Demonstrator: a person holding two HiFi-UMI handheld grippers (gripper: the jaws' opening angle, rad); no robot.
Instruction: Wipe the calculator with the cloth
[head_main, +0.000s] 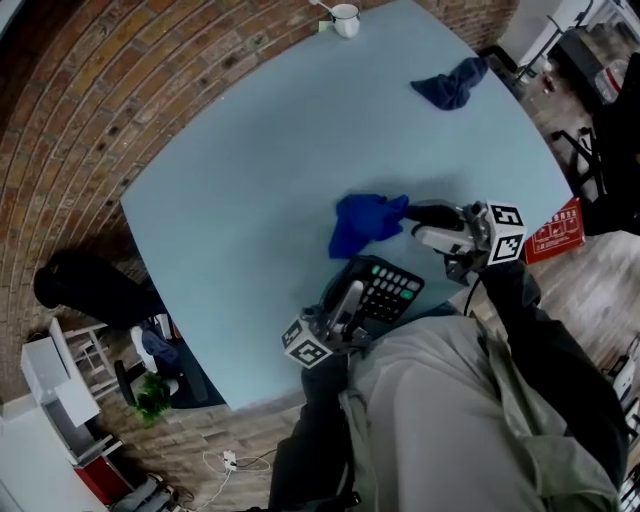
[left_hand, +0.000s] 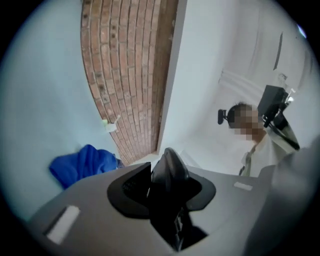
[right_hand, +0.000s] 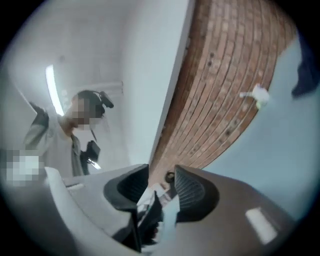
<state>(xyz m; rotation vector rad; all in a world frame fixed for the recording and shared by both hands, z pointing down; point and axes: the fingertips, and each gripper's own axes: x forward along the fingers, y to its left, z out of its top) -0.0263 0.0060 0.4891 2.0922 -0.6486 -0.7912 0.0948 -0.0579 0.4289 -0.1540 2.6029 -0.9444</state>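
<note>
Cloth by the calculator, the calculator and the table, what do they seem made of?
Cloth: soft fabric, matte blue, rumpled in folds. Calculator: probably hard plastic, dark casing, raised pale and green keys. Table: smooth, matte pale-blue top, perhaps laminate; can't tell for sure.

Lt-blue table (head_main: 250, 150) w/ brickwork (head_main: 100, 100) behind, wood floor (head_main: 590, 270) at rt, white shelf unit (head_main: 50, 370) lower left.

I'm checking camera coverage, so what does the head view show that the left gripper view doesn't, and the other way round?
Only the head view shows the keys of the calculator and a darker cloth at the table's far side. Only the left gripper view shows a standing person in the background. Both show the blue cloth, the pale table and the brickwork.
</note>
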